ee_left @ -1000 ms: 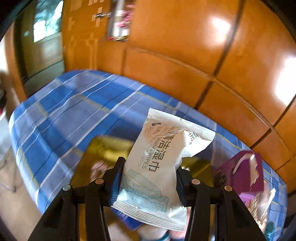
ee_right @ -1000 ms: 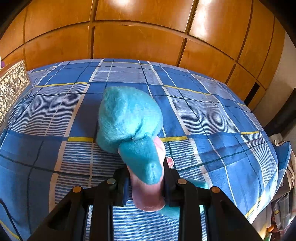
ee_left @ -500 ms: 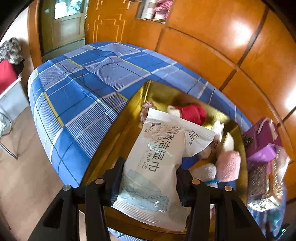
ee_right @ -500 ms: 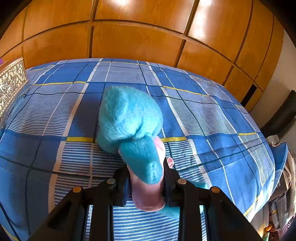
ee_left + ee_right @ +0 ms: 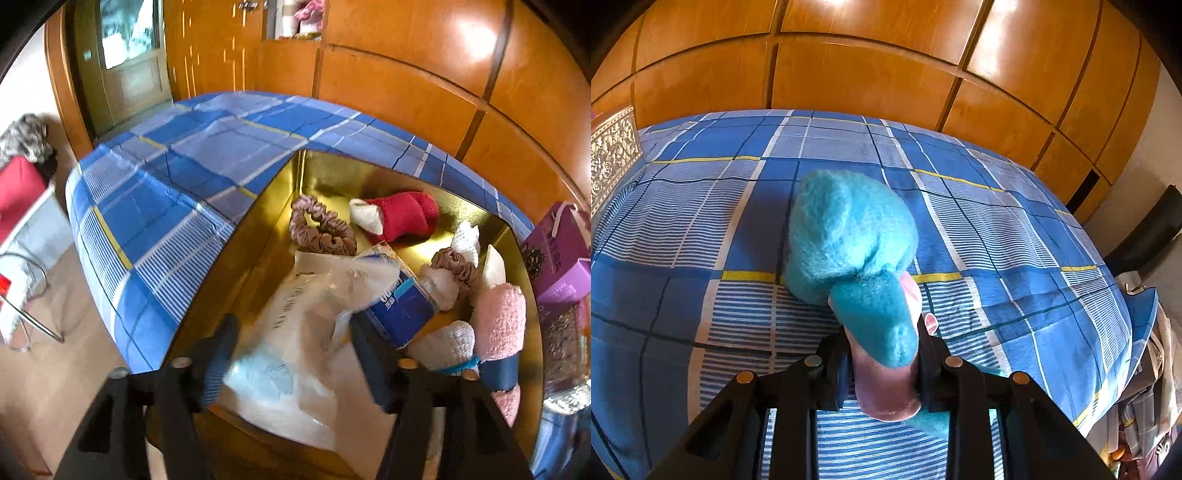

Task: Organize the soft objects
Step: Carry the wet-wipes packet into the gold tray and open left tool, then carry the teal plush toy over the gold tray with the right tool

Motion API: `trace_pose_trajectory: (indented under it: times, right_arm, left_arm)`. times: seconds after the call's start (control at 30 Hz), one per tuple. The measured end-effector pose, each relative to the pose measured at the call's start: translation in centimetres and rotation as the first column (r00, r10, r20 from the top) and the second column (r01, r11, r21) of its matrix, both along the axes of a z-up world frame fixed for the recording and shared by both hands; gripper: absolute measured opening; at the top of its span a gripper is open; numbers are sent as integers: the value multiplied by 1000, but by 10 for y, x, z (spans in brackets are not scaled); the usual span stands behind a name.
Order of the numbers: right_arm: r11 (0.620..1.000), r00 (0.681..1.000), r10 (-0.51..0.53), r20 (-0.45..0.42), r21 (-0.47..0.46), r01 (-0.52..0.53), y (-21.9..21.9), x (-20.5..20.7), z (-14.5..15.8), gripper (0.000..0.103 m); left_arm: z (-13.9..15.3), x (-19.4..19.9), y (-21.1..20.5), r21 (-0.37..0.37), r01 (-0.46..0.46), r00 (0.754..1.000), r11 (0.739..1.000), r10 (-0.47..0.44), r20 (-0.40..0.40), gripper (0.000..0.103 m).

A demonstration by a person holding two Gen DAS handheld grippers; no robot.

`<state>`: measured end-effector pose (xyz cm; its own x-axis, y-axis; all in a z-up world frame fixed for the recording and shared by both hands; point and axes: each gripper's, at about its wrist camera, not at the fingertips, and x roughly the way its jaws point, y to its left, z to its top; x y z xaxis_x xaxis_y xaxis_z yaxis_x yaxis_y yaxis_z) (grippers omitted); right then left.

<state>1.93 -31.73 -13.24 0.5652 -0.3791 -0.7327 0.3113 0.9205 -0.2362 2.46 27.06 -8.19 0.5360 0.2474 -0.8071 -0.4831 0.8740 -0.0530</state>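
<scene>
One fuzzy teal-and-pink sock (image 5: 849, 243), bunched.

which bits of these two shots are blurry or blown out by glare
Left wrist view: the wipes pack and the left gripper fingers are smeared by motion blur, with glare patches on the wood panels. Right wrist view: sharp on the teal sock, with glare on the upper panels; both views bow with fisheye distortion.
</scene>
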Motion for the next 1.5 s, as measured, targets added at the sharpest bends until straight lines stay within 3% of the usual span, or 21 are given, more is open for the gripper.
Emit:
trace_pose_trajectory:
  times: [0.1, 0.3, 0.5, 0.63, 0.77, 0.97, 1.07, 1.23, 1.5]
  right_arm:
    - [1000, 1000, -2, -2, 0, 2, 0, 1, 0, 28]
    - [1000, 1000, -8, -8, 11, 8, 0, 1, 0, 28]
    - [998, 1000, -17, -24, 59, 18, -6, 5, 3, 26]
    - [990, 999, -22, -44, 140, 28, -15, 14, 7, 25]
    - [965, 997, -34, -62, 259, 49, -22, 25, 10, 25]
    - [879, 997, 0, -76, 476, 37, -25, 52, 15, 23]
    - [847, 997, 23, -76, 531, 21, -21, 68, 18, 22]
    - [831, 992, 98, -77, 555, -39, -4, 100, 33, 22]
    - [839, 975, 217, -42, 518, -164, 40, 151, 76, 22]
  left_arm:
    - [6, -3, -6, 51, 16, 1000, 999, -17, 16, 69]
    - [25, -11, -24, 73, 63, 995, 995, -68, 73, 69]
    - [43, -17, -51, 78, 141, 982, 987, -150, 114, 70]
    - [52, -19, -68, 92, 190, 971, 977, -201, 131, 70]
    - [56, -21, -82, 100, 227, 961, 969, -239, 138, 70]
    - [58, -24, -92, 104, 254, 953, 961, -267, 141, 70]
    - [57, -26, -93, 107, 263, 951, 959, -277, 140, 70]
    - [56, -27, -92, 105, 265, 951, 958, -278, 135, 70]
    - [53, -29, -92, 104, 270, 951, 957, -282, 129, 70]
